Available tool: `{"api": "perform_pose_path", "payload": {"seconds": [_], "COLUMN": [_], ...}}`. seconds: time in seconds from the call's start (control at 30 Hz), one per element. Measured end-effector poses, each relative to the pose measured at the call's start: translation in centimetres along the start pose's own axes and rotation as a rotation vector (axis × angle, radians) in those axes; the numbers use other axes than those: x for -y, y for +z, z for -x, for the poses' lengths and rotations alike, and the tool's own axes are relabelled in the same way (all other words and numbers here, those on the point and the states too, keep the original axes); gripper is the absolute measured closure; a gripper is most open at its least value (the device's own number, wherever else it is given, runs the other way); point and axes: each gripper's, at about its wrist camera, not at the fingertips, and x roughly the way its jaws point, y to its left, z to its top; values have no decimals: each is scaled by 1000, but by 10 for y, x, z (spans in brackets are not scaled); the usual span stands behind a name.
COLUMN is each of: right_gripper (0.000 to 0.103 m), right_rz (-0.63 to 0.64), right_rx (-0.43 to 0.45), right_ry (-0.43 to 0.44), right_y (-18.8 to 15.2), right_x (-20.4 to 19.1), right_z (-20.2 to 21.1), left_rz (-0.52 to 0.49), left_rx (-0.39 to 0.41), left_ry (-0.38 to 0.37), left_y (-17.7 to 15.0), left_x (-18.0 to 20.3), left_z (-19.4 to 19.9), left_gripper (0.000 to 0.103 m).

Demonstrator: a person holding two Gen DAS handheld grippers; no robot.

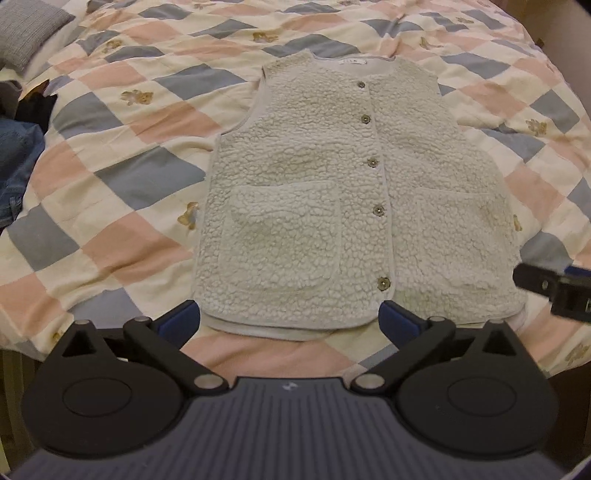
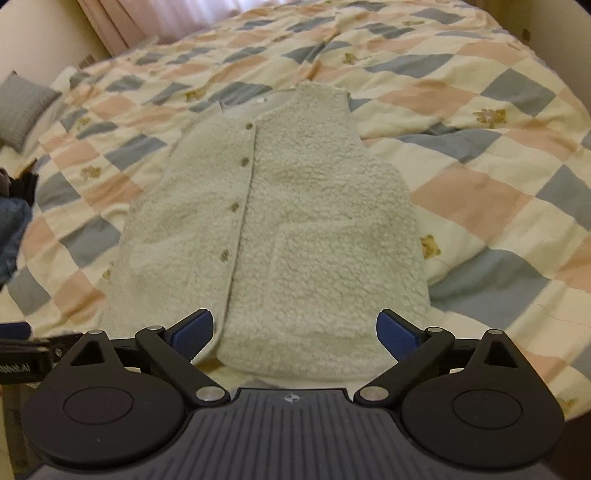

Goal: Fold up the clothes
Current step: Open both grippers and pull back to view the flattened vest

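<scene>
- Patchwork quilt [image 1: 122, 177], pink, blue-grey and cream diamonds with small bear motifs; covers the bed, lightly rumpled.
- Grey cushion [image 1: 26, 33] at the far left corner of the bed; seen too from the right wrist view [image 2: 22, 110].
- Denim garment [image 1: 14, 173] heaped at the left edge, dark clothing [image 1: 37, 109] just beyond it; both well apart from the work area.
- Pink curtain [image 2: 122, 22] past the bed's far left end.
- Fleece vest [image 1: 347, 206], cream sherpa, sleeveless; laid flat, front up, at mid-bed, neckline away, hem nearest the grippers. Buttoned shut: five brown buttons [image 1: 376, 210] down the centre placket. Two patch pockets on the lower front. Label at the inside neck, unreadable.
- Left gripper [image 1: 290, 321], blue pads spread wide, holding nothing; poised at the hem's left half.
- Right gripper [image 2: 295, 332], pads likewise spread wide and bare; poised at the hem's right half, its tip showing at the left view's right edge [image 1: 554, 288].
</scene>
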Motion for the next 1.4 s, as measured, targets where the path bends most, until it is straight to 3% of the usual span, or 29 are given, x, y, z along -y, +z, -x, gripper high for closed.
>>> {"api": "perform_pose_path", "payload": {"seconds": [0.6,0.9,1.4], "right_gripper": [2,2,2], "right_rz": [-18,-2,28], "right_rx": [-39,-69,-90], "right_ry": [-192,-188,-190], "right_y": [-10,-27,-24], "right_x": [-18,-24,-25], "right_z": [31,34,23], "left_rz": [85,85,58], "left_rx": [38,38,62], "left_ry": [-98,-96,-82], "left_y": [-21,-38,-35], "left_x": [-30,-35,-31], "left_z": [18,20,21], "left_gripper": [1,1,1]}}
